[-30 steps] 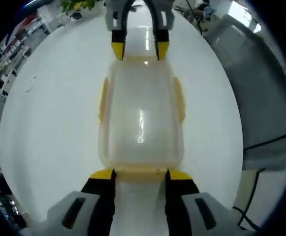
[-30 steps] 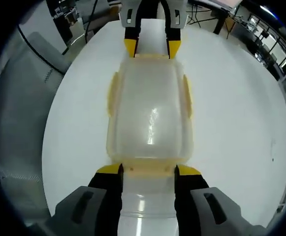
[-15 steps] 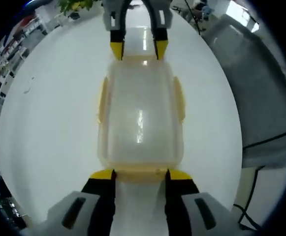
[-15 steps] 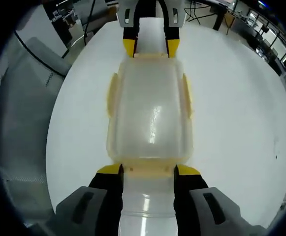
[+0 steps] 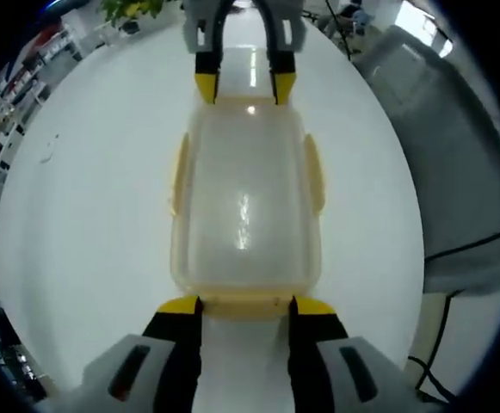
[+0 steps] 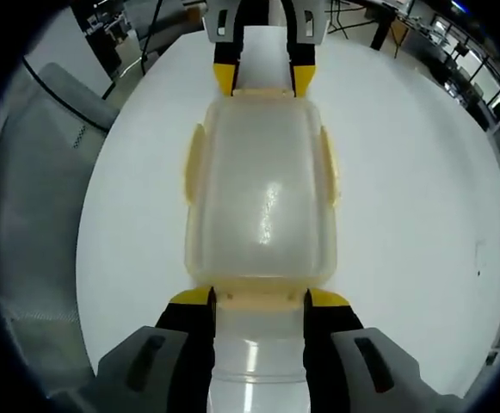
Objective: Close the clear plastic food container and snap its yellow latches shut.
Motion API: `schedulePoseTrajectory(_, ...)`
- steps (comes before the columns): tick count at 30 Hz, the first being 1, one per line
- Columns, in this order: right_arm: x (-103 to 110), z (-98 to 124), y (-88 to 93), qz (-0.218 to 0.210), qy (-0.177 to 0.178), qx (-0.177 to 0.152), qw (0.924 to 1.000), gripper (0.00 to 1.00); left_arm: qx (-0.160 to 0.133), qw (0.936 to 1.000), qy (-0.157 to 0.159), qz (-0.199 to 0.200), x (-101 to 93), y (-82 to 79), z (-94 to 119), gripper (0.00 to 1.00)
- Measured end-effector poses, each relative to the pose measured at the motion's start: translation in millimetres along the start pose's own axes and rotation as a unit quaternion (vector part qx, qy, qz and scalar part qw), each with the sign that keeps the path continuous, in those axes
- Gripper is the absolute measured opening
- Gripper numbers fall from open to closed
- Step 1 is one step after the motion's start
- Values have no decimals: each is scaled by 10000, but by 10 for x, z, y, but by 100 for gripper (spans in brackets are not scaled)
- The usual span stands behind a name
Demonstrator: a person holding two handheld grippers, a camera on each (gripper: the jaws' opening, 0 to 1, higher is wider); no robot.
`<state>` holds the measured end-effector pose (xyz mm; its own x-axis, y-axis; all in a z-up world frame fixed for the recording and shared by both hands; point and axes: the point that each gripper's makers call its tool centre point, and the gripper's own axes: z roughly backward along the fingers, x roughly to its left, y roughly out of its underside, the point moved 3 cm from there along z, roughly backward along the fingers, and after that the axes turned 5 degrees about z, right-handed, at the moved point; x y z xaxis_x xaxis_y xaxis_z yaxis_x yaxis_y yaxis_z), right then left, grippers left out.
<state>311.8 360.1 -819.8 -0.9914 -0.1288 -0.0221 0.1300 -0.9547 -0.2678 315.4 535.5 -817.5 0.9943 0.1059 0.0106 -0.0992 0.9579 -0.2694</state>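
Currently the clear container (image 5: 246, 198) lies lid-on, lengthwise on the white table (image 5: 86, 198), between the two grippers. Left gripper (image 5: 245, 303) has its yellow-tipped jaws spread, bracketing the near end latch (image 5: 246, 304); right gripper (image 6: 258, 297) does the same at the opposite end latch (image 6: 259, 298). Each gripper faces the other across the container. Side latches (image 5: 314, 172) are visible along both long edges; whether they're snapped is hard to tell. Tip-to-latch contact is unclear too.
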Motion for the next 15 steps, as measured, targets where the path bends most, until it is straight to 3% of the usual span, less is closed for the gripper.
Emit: schedulePoseTrajectory(15,22,8,-8,-51,-19,-23,10000,36,18,10000,-9,-52,18,10,16,34)
